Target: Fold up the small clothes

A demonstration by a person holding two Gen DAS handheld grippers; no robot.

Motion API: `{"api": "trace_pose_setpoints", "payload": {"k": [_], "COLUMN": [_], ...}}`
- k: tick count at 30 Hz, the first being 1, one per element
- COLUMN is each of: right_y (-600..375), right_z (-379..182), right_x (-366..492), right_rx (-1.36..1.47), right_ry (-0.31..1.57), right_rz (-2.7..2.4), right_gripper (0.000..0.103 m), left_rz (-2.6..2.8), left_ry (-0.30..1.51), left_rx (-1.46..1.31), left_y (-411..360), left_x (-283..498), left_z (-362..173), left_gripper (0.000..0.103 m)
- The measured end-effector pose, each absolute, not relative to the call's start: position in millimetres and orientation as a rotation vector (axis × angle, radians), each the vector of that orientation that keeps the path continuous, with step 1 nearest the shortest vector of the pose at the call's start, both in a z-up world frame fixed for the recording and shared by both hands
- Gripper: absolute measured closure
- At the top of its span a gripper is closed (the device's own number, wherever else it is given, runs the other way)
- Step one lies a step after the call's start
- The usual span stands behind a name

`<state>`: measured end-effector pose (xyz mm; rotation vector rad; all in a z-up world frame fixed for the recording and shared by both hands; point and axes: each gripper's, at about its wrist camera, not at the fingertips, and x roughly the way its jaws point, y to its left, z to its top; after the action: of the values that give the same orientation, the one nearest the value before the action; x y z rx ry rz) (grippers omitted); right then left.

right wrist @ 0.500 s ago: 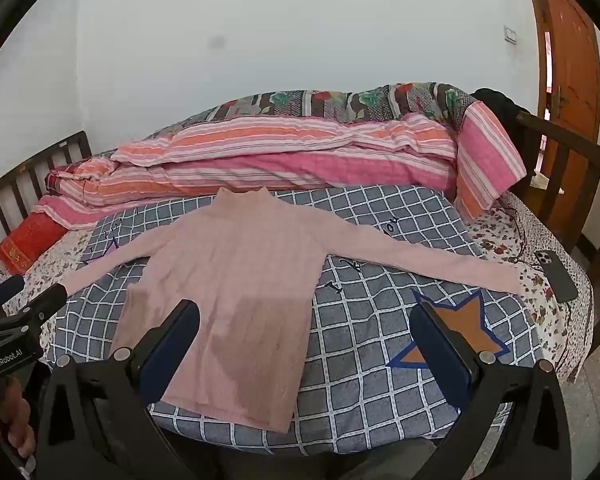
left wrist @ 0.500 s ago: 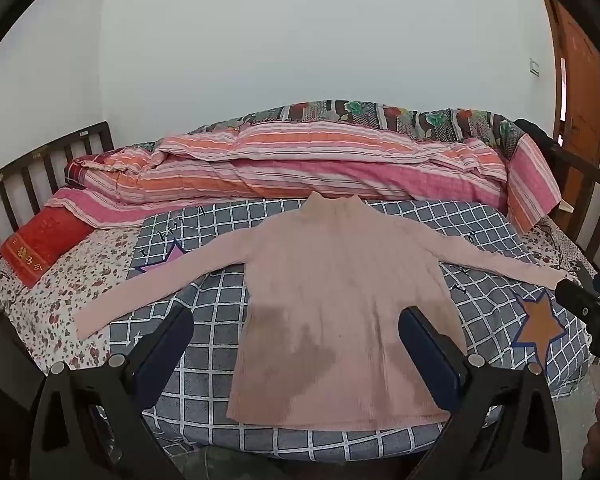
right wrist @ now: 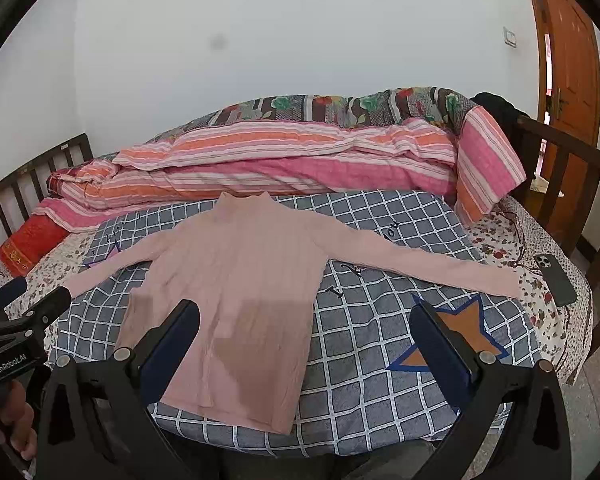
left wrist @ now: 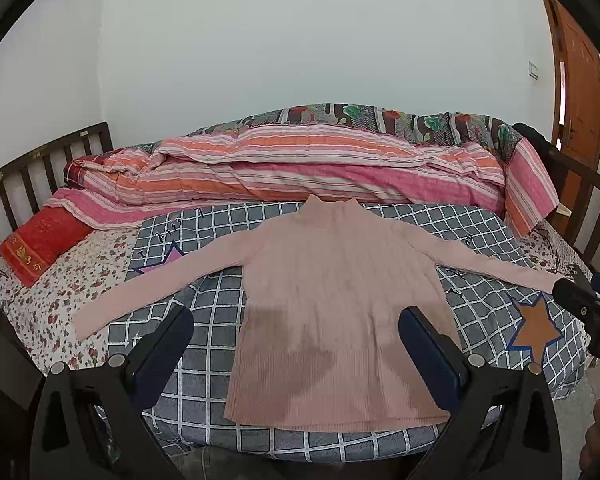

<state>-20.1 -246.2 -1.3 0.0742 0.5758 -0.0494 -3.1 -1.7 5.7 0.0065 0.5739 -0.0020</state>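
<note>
While the pink ribbed long-sleeved sweater (left wrist: 336, 312) lies flat, sleeves spread, on the grey checked blanket (right wrist: 380, 344) covering the bed, the left gripper (left wrist: 296, 344) and right gripper (right wrist: 306, 336) hover above it, jaws fully apart and empty.

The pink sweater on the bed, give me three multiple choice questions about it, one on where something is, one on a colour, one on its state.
1. Where does the phone lie?
A. by the right sleeve's cuff
B. on the red pillow
C. on the sweater's collar

2. What colour is the star nearest the right gripper?
A. green
B. orange
C. white

3. How is the sweater lying?
A. folded in half
B. rolled up
C. flat, sleeves spread

Answers: 1 A, it lies beside that cuff; 2 B, orange with blue outline; 3 C, both sleeves stretch outward.
</note>
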Motion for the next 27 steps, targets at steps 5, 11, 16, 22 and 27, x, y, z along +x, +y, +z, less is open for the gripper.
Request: {"api": "trace_pose_setpoints", "payload": {"k": [5,11,16,22,27], "right_y": [-245.0,-244.0,-243.1,-242.7,-241.8], "right_z": [-1.0,-1.6,-1.7,-0.6,0.4], "right_x": [-19.7,-20.5,-21.6,-22.4,-22.1], "right_rx": [0.070,0.078,0.077,0.070,0.075], "right_ry": [0.577,0.576,0.576,0.574,0.575], "right_rz": [-0.046,-0.045,-0.044,-0.043,-0.042], "right_gripper": [0.000,0.000,0.000,0.000,0.000], "left_rz": [0.003,0.002,0.005,0.005,0.009], "left_ry": [0.578,0.581,0.581,0.576,0.579], "left_rx": [-0.008,-0.013,-0.008,-0.003,-0.007], "left_y": [2.1,2.1,2.2,1.7,1.4], "left_x": [-1.3,-0.1,-0.7,-2.0,-1.9], "left_z": [6.1,5.0,4.8,4.6,4.9], "left_gripper": [0.000,0.000,0.000,0.000,0.000]}}
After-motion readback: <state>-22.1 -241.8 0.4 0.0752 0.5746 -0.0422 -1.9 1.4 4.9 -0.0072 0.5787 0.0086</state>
